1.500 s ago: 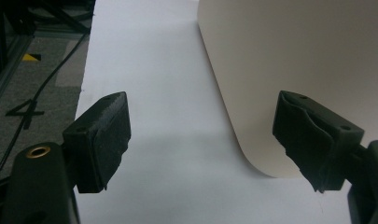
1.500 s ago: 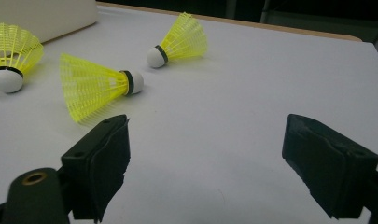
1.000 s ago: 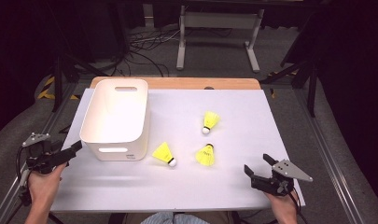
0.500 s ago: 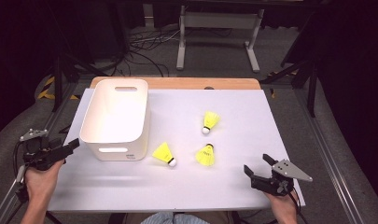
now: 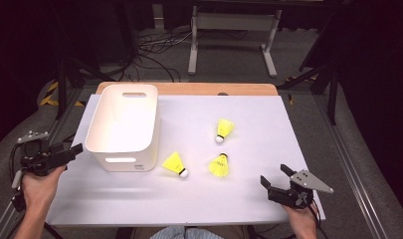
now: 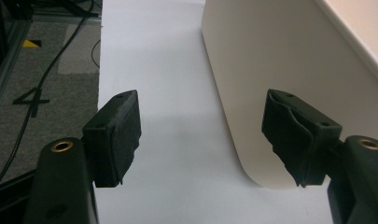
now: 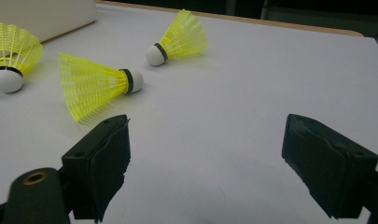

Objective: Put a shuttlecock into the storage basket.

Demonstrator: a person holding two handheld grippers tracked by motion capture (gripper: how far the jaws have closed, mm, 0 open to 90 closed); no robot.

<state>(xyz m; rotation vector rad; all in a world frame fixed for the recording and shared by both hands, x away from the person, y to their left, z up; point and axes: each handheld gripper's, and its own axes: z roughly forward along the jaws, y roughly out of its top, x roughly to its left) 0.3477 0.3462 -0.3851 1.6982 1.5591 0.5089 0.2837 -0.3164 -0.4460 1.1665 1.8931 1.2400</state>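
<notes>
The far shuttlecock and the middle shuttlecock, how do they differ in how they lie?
The far shuttlecock lies with its cork toward the person; the middle shuttlecock points its cork away, toward the far one. The far one lies farther from the right tongs; the middle one is the nearest to them. Both are yellow with white corks, lying on the white table, untouched.

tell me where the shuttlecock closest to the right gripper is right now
In the high view that shuttlecock lies on the white table, up and left of the right gripper, between it and the shuttlecock beside the white bin.
</notes>
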